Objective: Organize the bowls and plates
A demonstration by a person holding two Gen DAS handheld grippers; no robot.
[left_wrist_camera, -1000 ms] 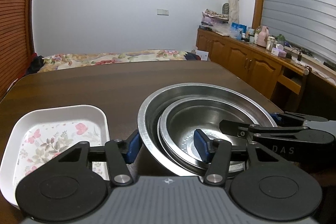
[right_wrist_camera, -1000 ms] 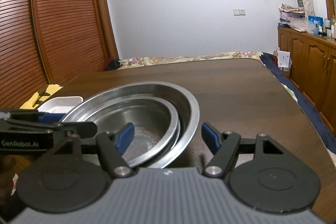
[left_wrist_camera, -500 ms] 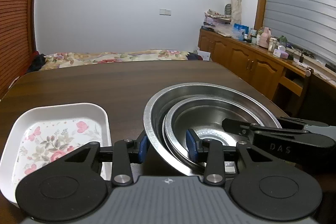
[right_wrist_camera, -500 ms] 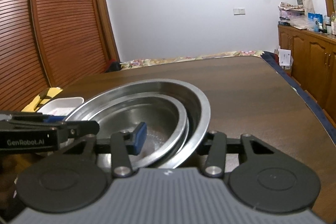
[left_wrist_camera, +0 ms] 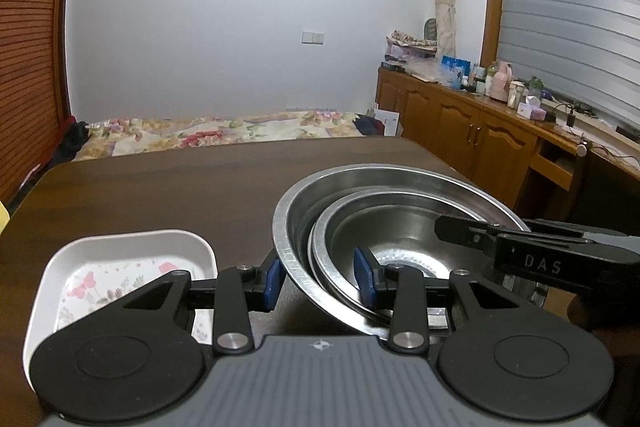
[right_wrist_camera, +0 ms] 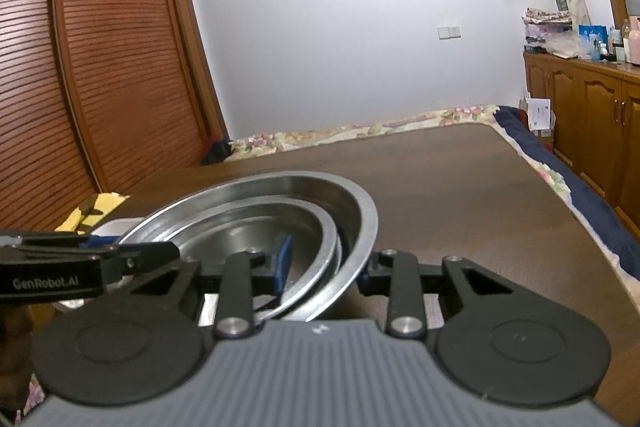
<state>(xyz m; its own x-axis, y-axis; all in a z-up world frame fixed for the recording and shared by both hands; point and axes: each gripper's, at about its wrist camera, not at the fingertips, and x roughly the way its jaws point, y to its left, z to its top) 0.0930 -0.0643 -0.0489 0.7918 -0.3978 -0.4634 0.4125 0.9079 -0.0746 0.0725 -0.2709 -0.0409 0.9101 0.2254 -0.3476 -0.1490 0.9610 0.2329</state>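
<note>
A stack of nested steel bowls (left_wrist_camera: 384, 203) is held over the dark wooden table (left_wrist_camera: 180, 187), lifted and tilted. My left gripper (left_wrist_camera: 320, 279) is shut on the stack's left rim, one blue pad outside and one inside. My right gripper (right_wrist_camera: 324, 267) is shut on the right rim of the bowls (right_wrist_camera: 280, 203); its body shows in the left wrist view (left_wrist_camera: 536, 259). A white floral tray (left_wrist_camera: 116, 267) lies on the table left of the bowls.
A bed with a floral cover (left_wrist_camera: 216, 131) lies beyond the table's far edge. Wooden cabinets with bottles (left_wrist_camera: 480, 123) line the right wall. A slatted wooden wardrobe (right_wrist_camera: 100, 87) stands at the left. A yellow object (right_wrist_camera: 92, 213) sits near the table's left side.
Both grippers closed on the rims of the bowl stack. The stack has risen off the table and sits higher in both views.
</note>
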